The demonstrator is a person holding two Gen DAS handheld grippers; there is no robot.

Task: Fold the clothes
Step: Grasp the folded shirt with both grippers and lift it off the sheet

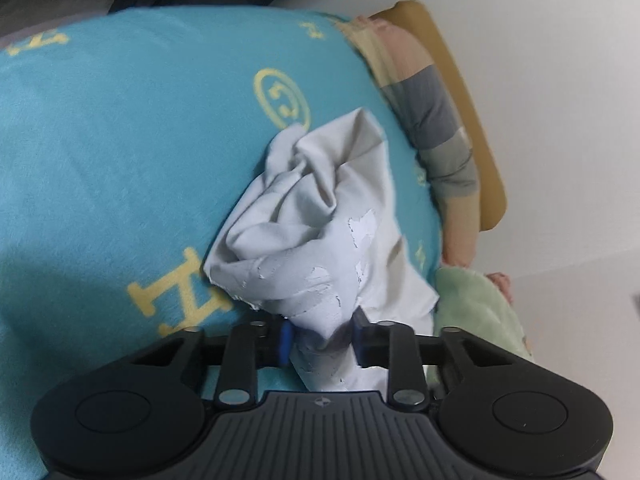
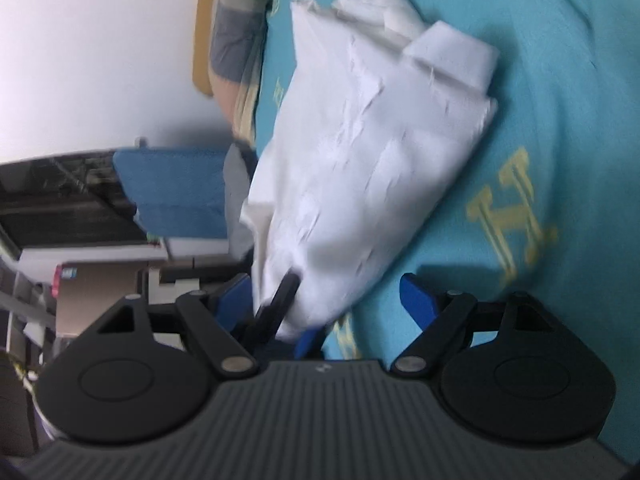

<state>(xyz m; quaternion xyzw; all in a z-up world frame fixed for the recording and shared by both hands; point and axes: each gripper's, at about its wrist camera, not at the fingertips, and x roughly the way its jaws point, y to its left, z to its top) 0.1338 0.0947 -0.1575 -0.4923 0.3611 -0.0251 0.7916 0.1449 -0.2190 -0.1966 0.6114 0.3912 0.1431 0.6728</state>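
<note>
A crumpled white garment (image 1: 320, 216) with a cracked white print lies on a teal blanket (image 1: 120, 152) patterned with yellow letters. My left gripper (image 1: 322, 338) is shut on the garment's near end, and the cloth bunches between its blue pads (image 1: 285, 340). In the right wrist view the same garment (image 2: 372, 152) stretches away over the blanket (image 2: 560, 60). My right gripper (image 2: 326, 300) stands open around its near end, the right pad (image 2: 416, 300) clear of the cloth. A black finger of the left gripper (image 2: 280, 300) pokes in under the cloth there.
A striped grey and beige cloth (image 1: 436, 120) and a mustard headboard (image 1: 472, 120) run along the white wall. Green fleece (image 1: 472, 308) lies beside the garment. Off the bed's edge are a blue cushion (image 2: 176, 184), a cardboard box (image 2: 96, 292) and dark shelving.
</note>
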